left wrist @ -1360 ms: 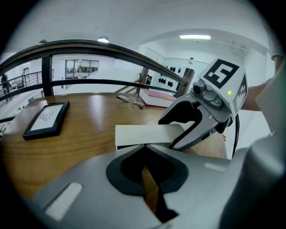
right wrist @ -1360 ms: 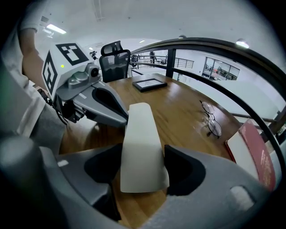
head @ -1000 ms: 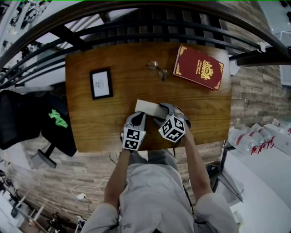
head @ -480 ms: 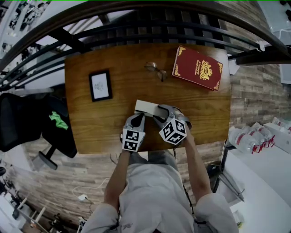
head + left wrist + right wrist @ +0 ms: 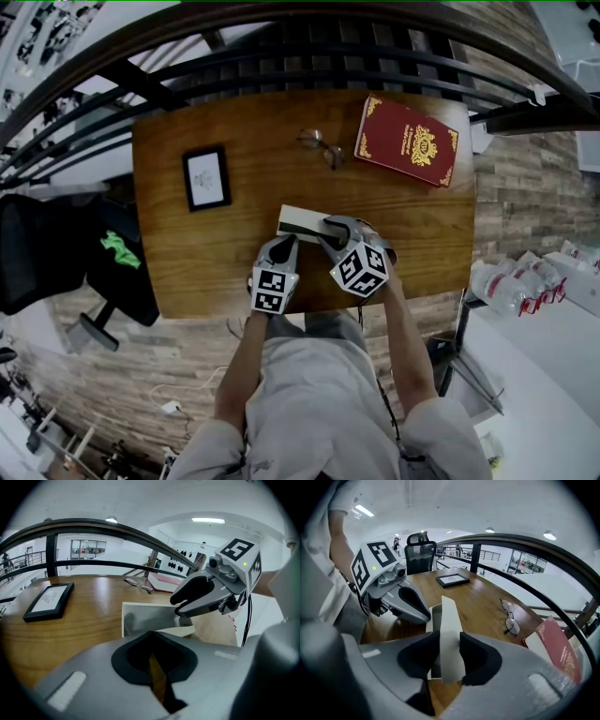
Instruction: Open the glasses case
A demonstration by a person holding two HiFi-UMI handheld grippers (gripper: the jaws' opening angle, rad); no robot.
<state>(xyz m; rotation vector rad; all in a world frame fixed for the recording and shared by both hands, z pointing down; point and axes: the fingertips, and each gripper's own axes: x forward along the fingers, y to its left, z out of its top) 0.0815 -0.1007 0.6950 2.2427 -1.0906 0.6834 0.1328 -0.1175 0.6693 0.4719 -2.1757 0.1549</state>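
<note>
The cream glasses case (image 5: 302, 219) lies near the front edge of the wooden table (image 5: 234, 253). My right gripper (image 5: 330, 229) is on its right end. In the right gripper view the case's lid flap (image 5: 449, 620) stands upright between the dark pads (image 5: 474, 654), which touch it on both sides. These jaws have just been closing on the flap. My left gripper (image 5: 285, 243) sits at the case's near left corner, its jaws drawn together to a thin slit with nothing between them. From the left gripper view the case (image 5: 149, 617) lies just beyond my left gripper (image 5: 152, 641).
A pair of glasses (image 5: 323, 144) and a red book (image 5: 408, 139) lie at the back right. A black picture frame (image 5: 206, 175) lies at the left. A dark railing (image 5: 309, 56) runs behind the table. An office chair (image 5: 66, 248) stands off the left side.
The right gripper's jaws have closed on the case's flap. A dark gap now shows under the lid in the head view. The left gripper has stayed put.
</note>
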